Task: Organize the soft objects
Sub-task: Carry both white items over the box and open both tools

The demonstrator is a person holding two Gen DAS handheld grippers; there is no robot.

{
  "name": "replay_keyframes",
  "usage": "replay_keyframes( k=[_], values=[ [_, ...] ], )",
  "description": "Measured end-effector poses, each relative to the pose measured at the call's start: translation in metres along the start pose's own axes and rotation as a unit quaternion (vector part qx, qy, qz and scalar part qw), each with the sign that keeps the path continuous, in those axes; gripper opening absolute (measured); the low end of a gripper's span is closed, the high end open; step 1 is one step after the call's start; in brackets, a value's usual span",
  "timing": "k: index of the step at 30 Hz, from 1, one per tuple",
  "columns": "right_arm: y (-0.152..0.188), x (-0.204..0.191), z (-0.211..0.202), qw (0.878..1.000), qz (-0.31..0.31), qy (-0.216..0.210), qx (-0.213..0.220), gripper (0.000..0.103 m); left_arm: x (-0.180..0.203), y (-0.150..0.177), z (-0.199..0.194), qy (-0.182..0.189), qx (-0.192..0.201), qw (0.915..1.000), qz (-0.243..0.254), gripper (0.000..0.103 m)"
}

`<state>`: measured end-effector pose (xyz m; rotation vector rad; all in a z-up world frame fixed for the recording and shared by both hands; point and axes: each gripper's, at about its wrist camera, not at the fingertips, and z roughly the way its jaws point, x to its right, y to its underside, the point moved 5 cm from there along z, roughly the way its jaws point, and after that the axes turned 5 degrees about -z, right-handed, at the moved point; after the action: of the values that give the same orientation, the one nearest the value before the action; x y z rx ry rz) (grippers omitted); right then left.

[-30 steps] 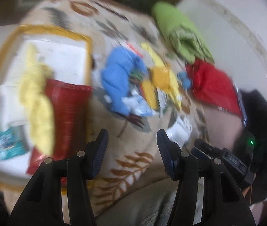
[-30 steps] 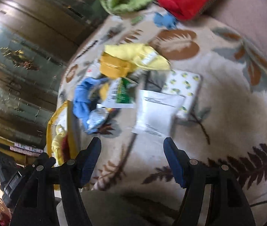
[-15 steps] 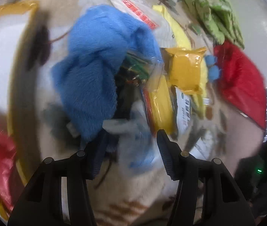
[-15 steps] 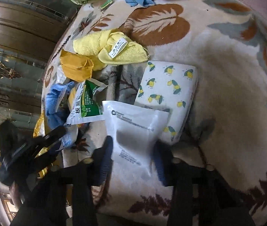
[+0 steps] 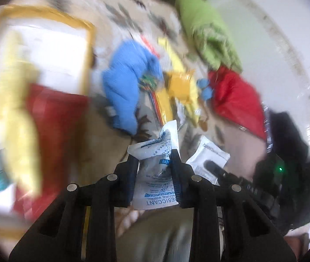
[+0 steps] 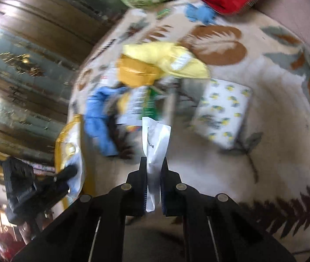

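Left tool [image 5: 154, 163]: closing on desiccant sachet [image 5: 155, 181] | Right tool [image 6: 154, 175]: clamping white pouch [image 6: 155, 144] upright | Purpose: likely transfer toward yellow-rimmed tray [image 5: 85, 25]

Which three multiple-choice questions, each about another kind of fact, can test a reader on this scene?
1. Where does the lemon-print pack lie?
A. on the leaf-pattern rug
B. in the yellow-rimmed tray
C. on the red cloth

2. What colour is the fluffy cloth beside the tray?
A. green
B. blue
C. black

3. What is between the jaws of the right hand-held gripper?
A. nothing
B. a yellow towel
C. a white pouch

Key: 1 A, it rests on the rug; 2 B, it is plainly blue; 3 C, the shut jaws pinch the pouch.
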<state>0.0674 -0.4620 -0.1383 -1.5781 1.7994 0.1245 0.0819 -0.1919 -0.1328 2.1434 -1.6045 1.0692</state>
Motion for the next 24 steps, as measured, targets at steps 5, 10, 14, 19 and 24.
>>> replay_keyframes(
  k=[5,10,14,19,24],
  values=[
    [-0.009,-0.094,-0.006,0.996,-0.074,-0.053,0.001,0.007,-0.051,-0.012,-0.096,-0.037,0.091,0.9949,-0.022,0.028],
    [-0.013,-0.195,0.048,0.986,-0.146,-0.067,-0.035,0.007,-0.111,-0.039,-0.138,-0.072,0.143,0.9843,-0.076,0.028],
    [-0.012,-0.228,0.111,0.982,-0.165,-0.039,-0.08,0.007,-0.144,-0.057,-0.135,-0.091,0.14,0.9816,-0.092,0.028],
    [0.008,-0.232,0.167,0.981,-0.16,-0.034,-0.105,0.008,-0.169,-0.072,-0.119,-0.106,0.141,0.9791,-0.101,0.028],
    [0.015,-0.222,0.185,0.98,-0.154,-0.034,-0.121,0.012,-0.167,-0.08,-0.106,-0.133,0.145,0.9772,-0.08,0.028]
  ],
)
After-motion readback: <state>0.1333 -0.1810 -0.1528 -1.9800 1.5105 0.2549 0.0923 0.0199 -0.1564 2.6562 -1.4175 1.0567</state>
